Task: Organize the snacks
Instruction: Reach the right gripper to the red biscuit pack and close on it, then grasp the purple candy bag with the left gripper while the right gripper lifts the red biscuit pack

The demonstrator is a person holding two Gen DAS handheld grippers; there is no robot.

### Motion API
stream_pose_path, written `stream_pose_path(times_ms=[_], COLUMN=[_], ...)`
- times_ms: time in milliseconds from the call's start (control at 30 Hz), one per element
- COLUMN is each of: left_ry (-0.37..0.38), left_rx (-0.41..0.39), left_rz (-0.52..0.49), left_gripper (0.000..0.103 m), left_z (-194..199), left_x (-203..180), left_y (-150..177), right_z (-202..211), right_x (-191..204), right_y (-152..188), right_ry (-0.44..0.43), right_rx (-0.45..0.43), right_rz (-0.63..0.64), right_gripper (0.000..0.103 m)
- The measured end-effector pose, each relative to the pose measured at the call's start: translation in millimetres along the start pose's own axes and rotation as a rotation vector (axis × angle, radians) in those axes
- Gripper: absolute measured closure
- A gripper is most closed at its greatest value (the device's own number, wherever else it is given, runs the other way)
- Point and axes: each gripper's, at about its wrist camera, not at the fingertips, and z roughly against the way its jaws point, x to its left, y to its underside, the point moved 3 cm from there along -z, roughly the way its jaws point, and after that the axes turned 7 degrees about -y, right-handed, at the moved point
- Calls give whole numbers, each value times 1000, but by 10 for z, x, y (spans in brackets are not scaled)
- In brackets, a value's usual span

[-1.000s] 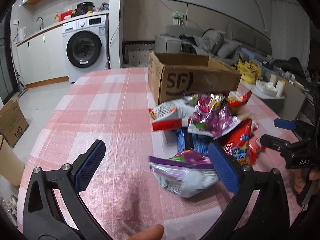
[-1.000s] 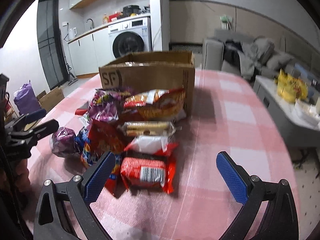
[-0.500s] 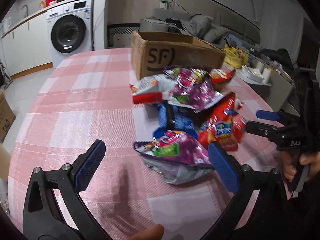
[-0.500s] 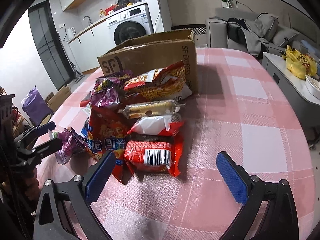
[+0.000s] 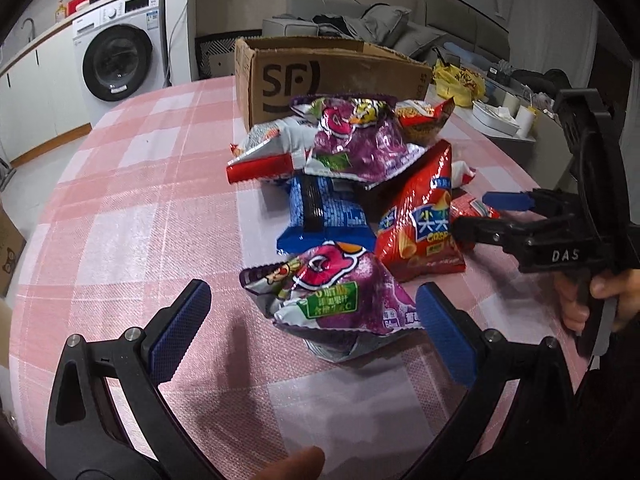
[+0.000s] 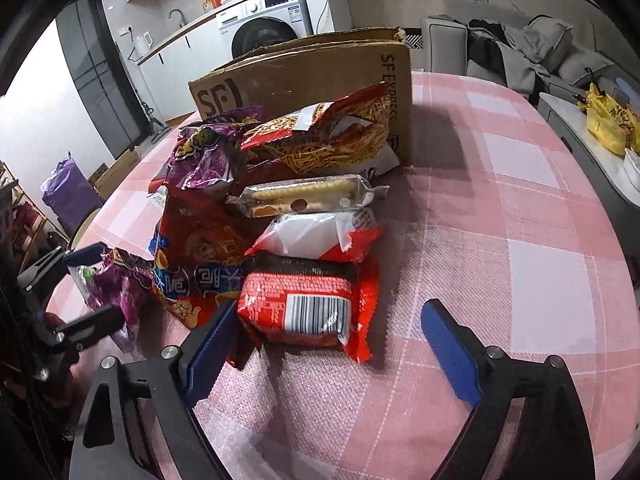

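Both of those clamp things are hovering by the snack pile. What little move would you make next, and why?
Probably close the right tool onto the red barcode packet. The packet already lies between its two blue pads, which have just been closing but do not press on it yet. The left tool stands open around the purple bag, and the cardboard box waits behind the pile.

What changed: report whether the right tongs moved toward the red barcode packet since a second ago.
Yes. The right tongs came closer to the red barcode packet and have just been closing, packet between them, untouched.
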Motion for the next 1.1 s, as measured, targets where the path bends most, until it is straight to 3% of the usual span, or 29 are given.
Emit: stream_pose_path(times_ms=[133, 333, 500, 733, 867, 1100], left_ry=[11, 13, 36, 47, 78, 105], left_rx=[16, 54, 79, 101, 90, 69], left_rz=[5, -12, -21, -46, -56, -48], left_gripper=[1, 1, 5, 12, 27, 41], left_z=[-21, -96, -138, -215, -196, -133], left_x=[21, -7, -54, -110, -153, -167], left_y=[22, 42, 63, 64, 60, 40], right_z=[-61, -191, -186, -8, 110, 308], right_x=[28, 196, 237, 217, 185, 146], right_y=[-56, -63, -86, 34, 113, 270], right_ry=[10, 92, 100, 29, 20, 22], right_rx=[7, 49, 35, 7, -11, -58], right_rz=[15, 102, 121, 92, 65, 44], right_gripper=[10, 11, 35, 53, 56, 56])
